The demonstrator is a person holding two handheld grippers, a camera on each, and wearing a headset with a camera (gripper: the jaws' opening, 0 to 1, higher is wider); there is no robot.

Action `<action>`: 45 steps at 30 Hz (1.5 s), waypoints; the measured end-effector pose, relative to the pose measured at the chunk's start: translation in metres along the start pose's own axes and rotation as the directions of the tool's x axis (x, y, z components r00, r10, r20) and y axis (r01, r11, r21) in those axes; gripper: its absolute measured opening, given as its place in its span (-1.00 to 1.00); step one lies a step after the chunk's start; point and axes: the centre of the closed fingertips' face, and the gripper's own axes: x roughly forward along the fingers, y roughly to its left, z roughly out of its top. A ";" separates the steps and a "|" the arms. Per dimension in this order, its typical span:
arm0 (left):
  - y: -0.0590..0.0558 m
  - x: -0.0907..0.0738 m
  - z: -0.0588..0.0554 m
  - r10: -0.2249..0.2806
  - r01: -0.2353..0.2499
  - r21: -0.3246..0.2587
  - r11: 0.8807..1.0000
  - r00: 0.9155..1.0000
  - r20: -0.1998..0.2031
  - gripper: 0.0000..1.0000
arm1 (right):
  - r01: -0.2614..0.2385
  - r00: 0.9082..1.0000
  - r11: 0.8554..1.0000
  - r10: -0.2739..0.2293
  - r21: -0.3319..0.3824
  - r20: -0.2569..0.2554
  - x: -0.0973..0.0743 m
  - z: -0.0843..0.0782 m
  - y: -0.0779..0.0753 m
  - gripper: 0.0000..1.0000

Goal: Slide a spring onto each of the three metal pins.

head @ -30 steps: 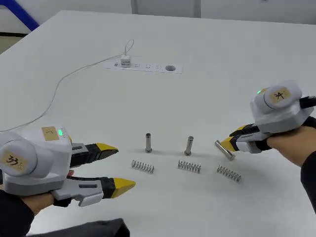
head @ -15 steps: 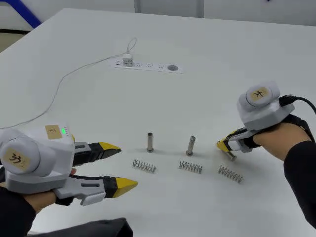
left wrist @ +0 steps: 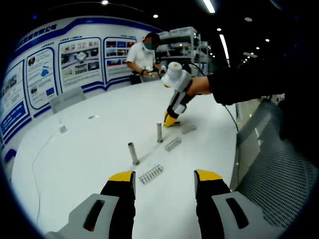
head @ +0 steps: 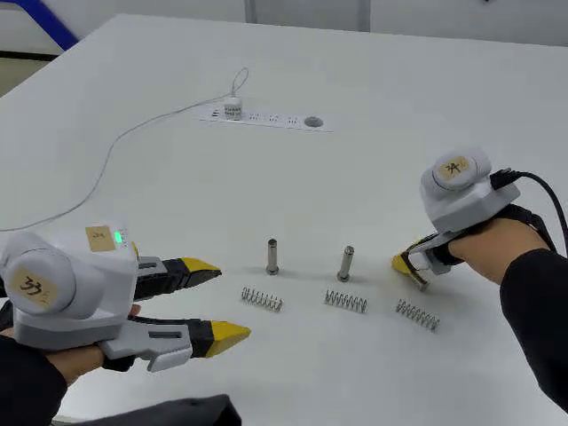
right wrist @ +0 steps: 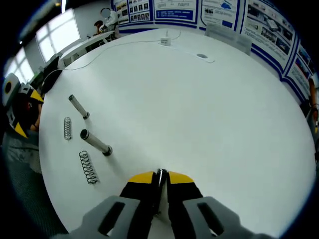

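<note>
Two metal pins stand upright on the white table, the left pin (head: 272, 256) (left wrist: 133, 153) (right wrist: 79, 106) and the middle pin (head: 346, 264) (left wrist: 159, 132) (right wrist: 95, 142). In front of them lie three springs (head: 262, 299), (head: 344, 302), (head: 417, 314). My right gripper (head: 406, 264) (right wrist: 159, 175) points down at the table, shut on the third pin (head: 419, 282), whose end touches or nearly touches the surface just behind the right spring. My left gripper (head: 217, 300) (left wrist: 164, 177) hovers open at the lower left, nothing between its jaws, aimed at the left spring (left wrist: 151, 174).
A white power strip (head: 266, 117) with a plug and a cable trailing left lies at the back of the table (head: 373, 177). A person (left wrist: 142, 57) stands at the far end of the room. A dark sleeve sits near the table's front edge.
My right gripper has tipped downward and lowered the pin toward the table, so most of the pin is now hidden. The left gripper has stayed put; the camera shifted slightly.
</note>
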 end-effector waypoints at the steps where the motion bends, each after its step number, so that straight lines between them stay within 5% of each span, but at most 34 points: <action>1: 0.000 0.000 0.000 0.000 0.000 0.000 1.000 1.000 -0.002 -0.03 | -0.001 1.000 1.000 0.001 0.002 -0.005 0.000 0.000 0.000 -0.79; 18: -0.002 0.002 -0.003 -0.007 0.007 0.003 1.000 1.000 -0.017 -0.04 | 0.048 0.996 0.998 -0.052 -0.044 -0.075 0.001 -0.001 0.002 -0.82; 24: -0.002 0.001 -0.002 -0.005 0.005 0.005 1.000 1.000 -0.012 -0.04 | 0.039 0.998 0.999 -0.040 -0.017 -0.055 0.000 -0.002 0.000 -0.82; 29: -0.001 0.000 -0.001 -0.003 0.003 0.004 1.000 1.000 -0.008 -0.05 | 0.045 0.999 0.999 -0.045 -0.013 0.006 -0.015 0.009 0.003 -0.82; 45: -0.004 0.002 -0.001 -0.013 0.013 0.016 1.000 1.000 -0.013 -0.05 | 0.073 0.993 0.997 -0.077 0.037 0.089 -0.052 -0.002 0.007 -0.82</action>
